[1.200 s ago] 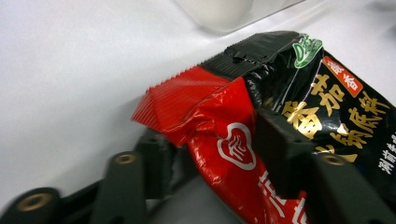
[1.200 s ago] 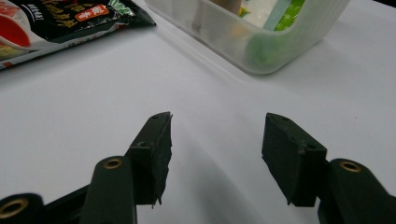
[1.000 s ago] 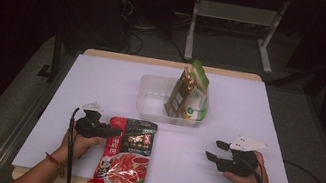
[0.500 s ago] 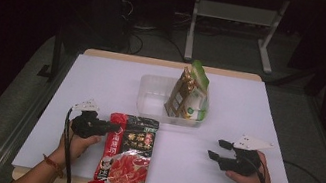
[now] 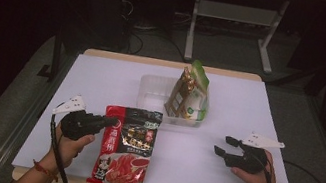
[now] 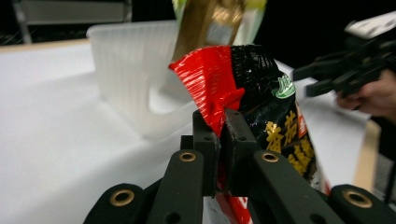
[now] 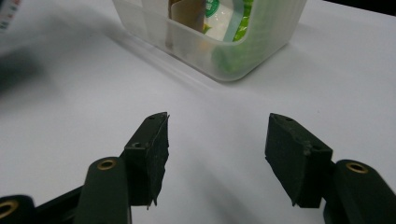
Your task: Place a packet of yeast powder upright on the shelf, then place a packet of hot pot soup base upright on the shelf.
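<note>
Your left gripper (image 6: 219,140) pinches red sauce packet (image 5: 126,151) by top left corner; packet lies just in front of clear tub (image 5: 151,100). Your right gripper (image 7: 217,154) gapes empty beside tub. Step: picking up. Next, probably lift packet, carry into tub.

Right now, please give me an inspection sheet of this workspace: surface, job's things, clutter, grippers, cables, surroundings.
Surface: white table, wooden edge at front.
Job's things: red and black sauce packet, upper corner pinched; clear plastic bin holding upright snack bags.
Clutter: nothing seen.
Grippers: left gripper shut on the packet's corner, having just closed; right gripper open, nothing between its fingers.
Cables: black cable trails from the left gripper.
Surroundings: dark floor, white metal stand behind.
</note>
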Action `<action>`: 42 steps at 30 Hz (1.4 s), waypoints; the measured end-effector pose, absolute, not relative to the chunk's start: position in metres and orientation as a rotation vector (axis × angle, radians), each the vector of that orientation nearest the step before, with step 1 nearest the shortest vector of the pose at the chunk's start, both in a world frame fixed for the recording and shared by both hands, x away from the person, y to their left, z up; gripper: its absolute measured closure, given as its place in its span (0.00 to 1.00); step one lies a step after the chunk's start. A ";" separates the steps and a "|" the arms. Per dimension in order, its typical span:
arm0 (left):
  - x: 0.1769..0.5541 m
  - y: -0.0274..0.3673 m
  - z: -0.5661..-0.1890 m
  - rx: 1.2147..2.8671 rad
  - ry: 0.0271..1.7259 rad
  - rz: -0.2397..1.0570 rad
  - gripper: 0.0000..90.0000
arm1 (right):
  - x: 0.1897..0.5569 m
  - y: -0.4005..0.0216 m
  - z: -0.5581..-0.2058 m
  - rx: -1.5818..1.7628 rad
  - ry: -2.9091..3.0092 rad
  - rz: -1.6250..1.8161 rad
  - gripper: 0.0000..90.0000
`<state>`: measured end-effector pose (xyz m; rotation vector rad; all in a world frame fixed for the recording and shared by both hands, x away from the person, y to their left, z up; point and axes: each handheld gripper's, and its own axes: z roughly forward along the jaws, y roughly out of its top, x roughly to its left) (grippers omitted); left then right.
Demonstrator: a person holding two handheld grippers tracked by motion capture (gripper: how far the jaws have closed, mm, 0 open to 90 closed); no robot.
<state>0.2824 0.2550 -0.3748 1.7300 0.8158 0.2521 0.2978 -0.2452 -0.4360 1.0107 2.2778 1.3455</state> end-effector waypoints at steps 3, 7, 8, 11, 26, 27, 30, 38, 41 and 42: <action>0.278 0.256 -0.366 1.701 0.794 0.264 0.96 | 0.298 -0.247 -0.436 1.023 2.268 1.350 0.43; 0.278 0.256 -0.360 1.683 0.774 0.277 0.97 | 0.300 -0.250 -0.436 1.039 2.262 1.345 0.43; 0.279 0.256 -0.359 1.683 0.770 0.278 0.97 | 0.300 -0.250 -0.436 1.042 2.259 1.342 0.43; 0.281 0.254 -0.355 1.686 0.756 0.292 0.97 | 0.300 -0.252 -0.436 1.047 2.249 1.343 0.43; 0.286 0.249 -0.339 1.647 0.731 0.368 0.97 | 0.300 -0.259 -0.435 1.074 2.209 1.353 0.42; 0.286 0.249 -0.337 1.642 0.724 0.370 0.97 | 0.300 -0.259 -0.435 1.075 2.208 1.353 0.42; 0.287 0.249 -0.332 1.621 0.718 0.384 0.98 | 0.301 -0.259 -0.435 1.080 2.208 1.352 0.42; 0.287 0.244 -0.318 1.588 0.695 0.425 0.98 | 0.299 -0.258 -0.434 1.068 2.205 1.345 0.42; 0.289 0.241 -0.313 1.584 0.695 0.456 0.98 | 0.296 -0.260 -0.433 1.061 2.198 1.351 0.42; 0.291 0.240 -0.313 1.582 0.698 0.463 0.98 | 0.296 -0.261 -0.433 1.064 2.195 1.352 0.42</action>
